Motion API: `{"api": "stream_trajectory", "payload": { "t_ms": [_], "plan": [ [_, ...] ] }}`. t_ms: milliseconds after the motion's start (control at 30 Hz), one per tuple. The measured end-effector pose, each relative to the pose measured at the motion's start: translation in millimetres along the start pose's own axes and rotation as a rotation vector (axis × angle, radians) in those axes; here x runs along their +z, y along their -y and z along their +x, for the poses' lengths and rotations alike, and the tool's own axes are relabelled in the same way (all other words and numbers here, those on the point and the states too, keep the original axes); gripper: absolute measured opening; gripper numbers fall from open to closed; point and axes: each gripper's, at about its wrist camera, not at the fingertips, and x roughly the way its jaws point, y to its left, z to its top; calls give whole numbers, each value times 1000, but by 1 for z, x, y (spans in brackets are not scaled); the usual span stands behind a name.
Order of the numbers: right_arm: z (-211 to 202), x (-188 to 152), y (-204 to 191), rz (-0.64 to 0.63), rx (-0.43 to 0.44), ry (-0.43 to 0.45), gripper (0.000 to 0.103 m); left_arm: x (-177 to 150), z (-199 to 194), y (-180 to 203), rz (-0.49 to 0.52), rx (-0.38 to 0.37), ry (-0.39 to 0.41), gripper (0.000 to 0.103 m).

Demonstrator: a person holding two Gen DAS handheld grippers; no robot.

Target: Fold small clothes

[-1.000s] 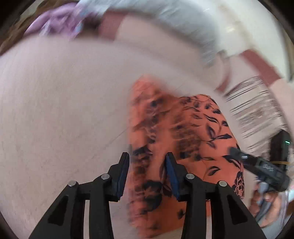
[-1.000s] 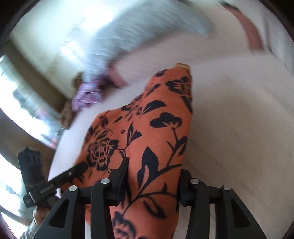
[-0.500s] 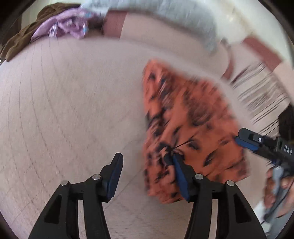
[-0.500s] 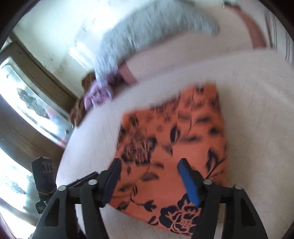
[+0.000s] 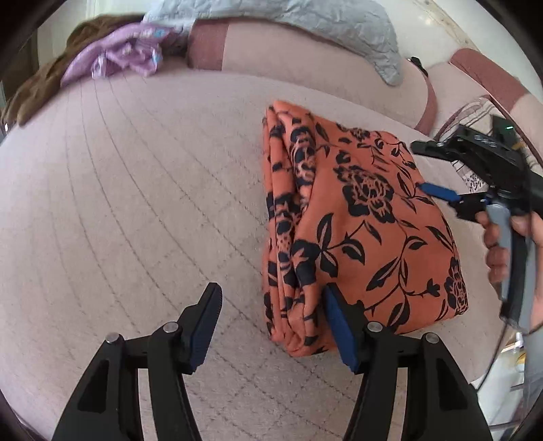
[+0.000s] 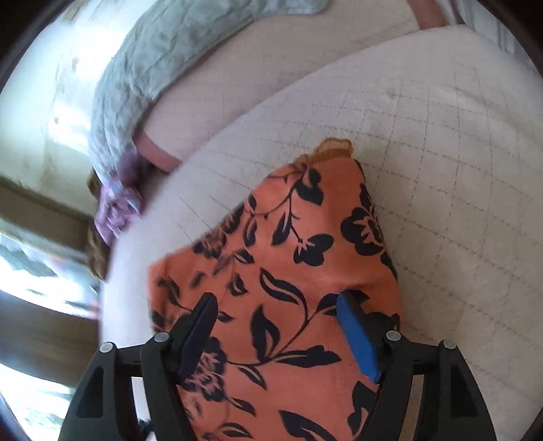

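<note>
An orange garment with black flowers (image 5: pixel 356 224) lies folded in several layers on the pale quilted cushion (image 5: pixel 135 203). My left gripper (image 5: pixel 271 325) is open and empty at the garment's near left corner; its right finger (image 5: pixel 339 325) touches the folded edge. My right gripper (image 6: pixel 276 334) is open just above the same garment (image 6: pixel 288 271), with the cloth spread under both fingers. The right gripper also shows in the left wrist view (image 5: pixel 451 196), open at the garment's right edge.
A purple garment (image 5: pixel 122 57) and a brown one (image 5: pixel 37 88) lie bunched at the cushion's far left. A grey quilted cloth (image 5: pixel 322 27) hangs over the sofa back (image 5: pixel 305 64). A striped cloth (image 5: pixel 475 112) lies at the far right.
Both grippers let go of the orange garment and opened. It dropped from held up to lying folded on the cushion. The left gripper drew back to its left corner.
</note>
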Motion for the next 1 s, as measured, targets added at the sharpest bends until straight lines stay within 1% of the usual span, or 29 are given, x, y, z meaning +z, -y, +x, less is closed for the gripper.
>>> {"api": "stream_trajectory", "payload": {
  "t_ms": [67,167,200,267,333,433,467,500,533,567,600,633,667,700,733,767,833,867,933,1000],
  "plan": [
    [-20,-11,-12,-61,22,53,76,3,-7,2,22,35,22,66],
    [-48,-46,-24,-144,16,79,76,14,-10,4,28,44,45,66],
    [-54,-57,-25,-159,17,79,76,21,-9,6,23,43,49,66],
    [-70,-92,-27,-205,21,65,76,35,-6,8,15,33,58,67],
    [-76,-120,-25,-230,21,59,76,53,0,11,12,30,67,68],
    [-80,-159,-18,-237,15,40,76,78,7,16,3,-1,86,67],
    [-81,-170,-15,-242,7,32,76,84,9,16,2,-18,84,69],
    [-80,-178,-9,-244,-5,25,76,94,14,18,-5,-55,79,70],
    [-81,-188,-4,-242,-16,20,76,102,23,17,-17,-64,86,71],
    [-77,-196,1,-236,-25,3,76,107,32,16,-20,-28,92,71],
    [-75,-201,3,-230,-29,-7,76,113,45,12,-33,20,71,71],
    [-74,-204,7,-222,-34,-15,76,118,66,0,-83,96,1,71],
    [-75,-210,12,-209,-35,-23,76,117,75,-7,-122,110,-36,75],
    [-76,-213,14,-201,-32,-25,76,117,81,-17,-177,81,-58,76],
    [-79,-215,16,-195,-29,-23,76,115,79,-23,-213,55,-56,77],
    [-83,-217,17,-194,-27,-14,76,114,73,-23,-207,62,-44,77],
    [-91,-217,19,-190,-19,7,76,107,51,-13,-145,104,7,76],
    [-94,-217,20,-186,-17,16,76,103,39,-10,-125,112,31,77],
    [-102,-214,21,-178,-12,37,76,88,10,-4,-100,106,95,77],
    [-107,-214,19,-171,-7,50,76,69,-17,3,-69,119,136,77]
  ]
}}
